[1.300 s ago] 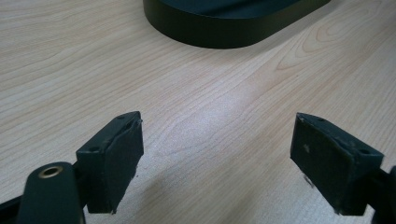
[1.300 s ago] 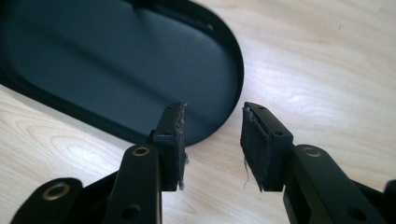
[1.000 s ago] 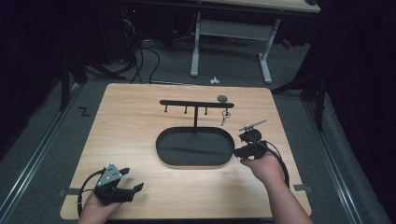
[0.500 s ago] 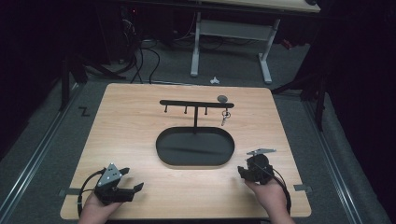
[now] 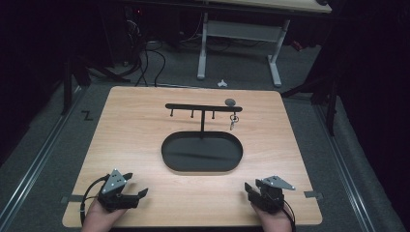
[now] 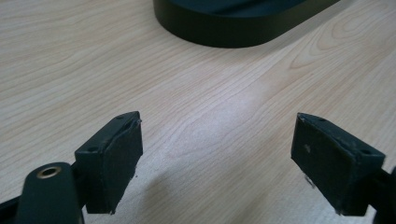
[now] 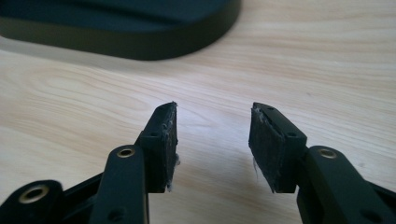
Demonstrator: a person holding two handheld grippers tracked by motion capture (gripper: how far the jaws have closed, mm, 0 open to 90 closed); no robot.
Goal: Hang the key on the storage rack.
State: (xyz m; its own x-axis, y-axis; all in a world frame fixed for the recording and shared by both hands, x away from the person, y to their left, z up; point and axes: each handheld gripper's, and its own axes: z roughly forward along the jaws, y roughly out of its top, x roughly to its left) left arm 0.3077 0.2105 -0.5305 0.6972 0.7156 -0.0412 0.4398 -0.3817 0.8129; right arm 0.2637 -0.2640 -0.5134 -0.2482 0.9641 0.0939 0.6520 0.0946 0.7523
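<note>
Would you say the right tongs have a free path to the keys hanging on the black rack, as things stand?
Probably yes. The right tongs rest open and empty near the table's front edge, and the keys hang from the rack's rightmost hook. Between them lies the rack's low oval base, which a raised hand would likely clear.

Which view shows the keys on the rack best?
The high view: the keys hang from the rack at its right end. Both gripper views catch just the rack's black base and bare table.

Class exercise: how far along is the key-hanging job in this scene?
Done: the key hangs on the end hook of the stand. In hand: nothing; the left gripper is open and empty, the right gripper has just been opening its jaws, empty. Left: seemingly nothing.
</note>
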